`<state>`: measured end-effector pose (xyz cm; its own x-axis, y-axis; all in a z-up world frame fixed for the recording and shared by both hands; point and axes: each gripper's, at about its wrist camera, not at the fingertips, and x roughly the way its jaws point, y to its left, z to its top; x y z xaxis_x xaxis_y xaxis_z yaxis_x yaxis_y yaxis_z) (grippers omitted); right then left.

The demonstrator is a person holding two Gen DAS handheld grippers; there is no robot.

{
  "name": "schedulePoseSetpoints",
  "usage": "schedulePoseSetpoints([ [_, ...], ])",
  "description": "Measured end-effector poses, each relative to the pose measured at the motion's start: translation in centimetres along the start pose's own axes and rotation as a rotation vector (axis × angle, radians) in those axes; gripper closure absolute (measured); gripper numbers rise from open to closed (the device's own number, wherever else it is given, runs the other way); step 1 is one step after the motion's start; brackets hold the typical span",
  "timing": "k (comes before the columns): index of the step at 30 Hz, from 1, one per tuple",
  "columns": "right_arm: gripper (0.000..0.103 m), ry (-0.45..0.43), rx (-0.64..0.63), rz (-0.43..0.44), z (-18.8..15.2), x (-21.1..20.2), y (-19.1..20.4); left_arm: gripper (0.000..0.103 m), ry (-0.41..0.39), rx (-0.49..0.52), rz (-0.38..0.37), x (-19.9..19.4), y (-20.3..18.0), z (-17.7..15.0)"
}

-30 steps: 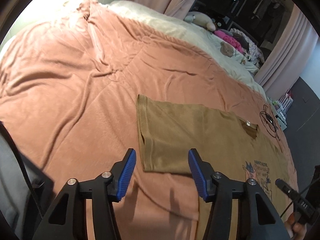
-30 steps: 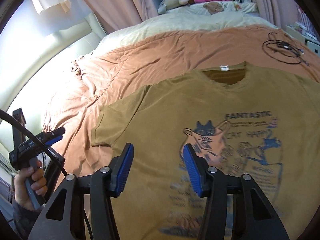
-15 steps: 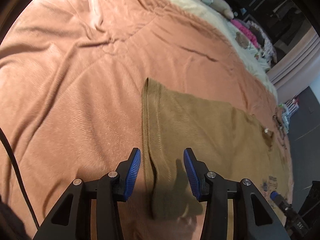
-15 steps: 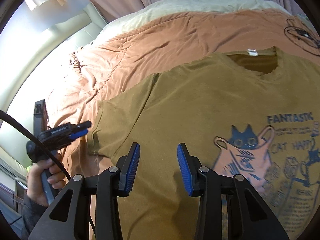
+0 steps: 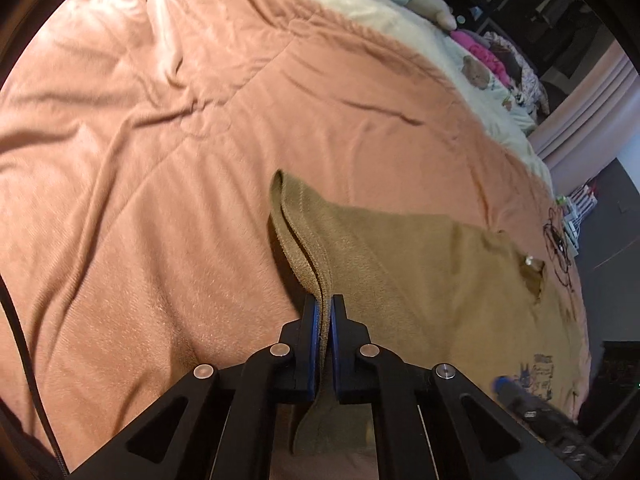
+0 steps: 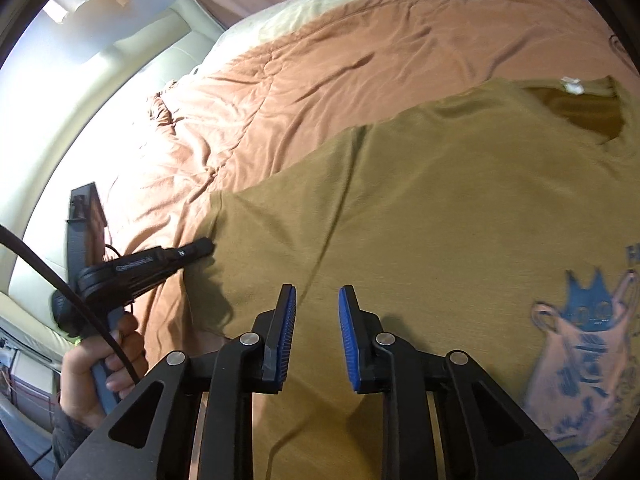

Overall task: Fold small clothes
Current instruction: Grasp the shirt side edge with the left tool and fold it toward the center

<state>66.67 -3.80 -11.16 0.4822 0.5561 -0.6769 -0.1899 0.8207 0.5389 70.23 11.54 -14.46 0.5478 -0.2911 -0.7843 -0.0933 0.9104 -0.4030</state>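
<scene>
One olive-brown cotton T-shirt with a blue cat print lies flat, chest up, on the salmon-pink quilted bed cover, its neckline toward the far side. The left tool, black-armed with blue ribbed pads, is pressed together on the stitched hem of the shirt's sleeve, lifting that edge into a raised fold off the cover. Wide open cover, soft and creased, stretches beyond the sleeve to the left and far side. The right tool hovers over the shirt's plain side panel with its jaws closing, a gap between the pads and no cloth pinched. In the right wrist view, a hand grips the left tool's handle at the sleeve.
</scene>
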Motion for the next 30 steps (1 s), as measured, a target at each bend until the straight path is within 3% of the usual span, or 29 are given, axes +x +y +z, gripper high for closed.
schedulePoseSetpoints([
  [9,0.084,0.088,0.068,0.012,-0.4,4.9,-1.2,0.098,-0.032,0.06,-0.04,-2.4,-3.8,1.1],
  [18,0.083,0.053,0.074,0.034,0.2,0.6,-2.1,0.098,-0.043,0.147,-0.105,-3.8,-8.9,0.8],
  [19,0.08,0.045,0.075,0.029,0.1,0.0,-2.2,0.098,-0.041,0.162,-0.106,-3.8,-9.7,0.7],
  [20,0.069,0.034,0.072,0.015,0.1,-0.6,-2.2,0.098,-0.038,0.173,-0.11,-3.8,-10.3,0.5],
  [21,0.049,0.019,0.064,0.001,0.1,-1.5,-2.3,0.098,-0.034,0.187,-0.119,-3.8,-11.0,0.3],
  [23,0.032,-0.02,0.045,-0.002,-0.3,-3.1,-2.4,0.098,-0.027,0.221,-0.124,-3.7,-12.7,-0.1],
  [30,0.032,-0.053,0.086,-0.008,-1.5,-7.3,-5.4,0.098,0.013,0.282,-0.158,-2.5,-17.2,-1.8],
])
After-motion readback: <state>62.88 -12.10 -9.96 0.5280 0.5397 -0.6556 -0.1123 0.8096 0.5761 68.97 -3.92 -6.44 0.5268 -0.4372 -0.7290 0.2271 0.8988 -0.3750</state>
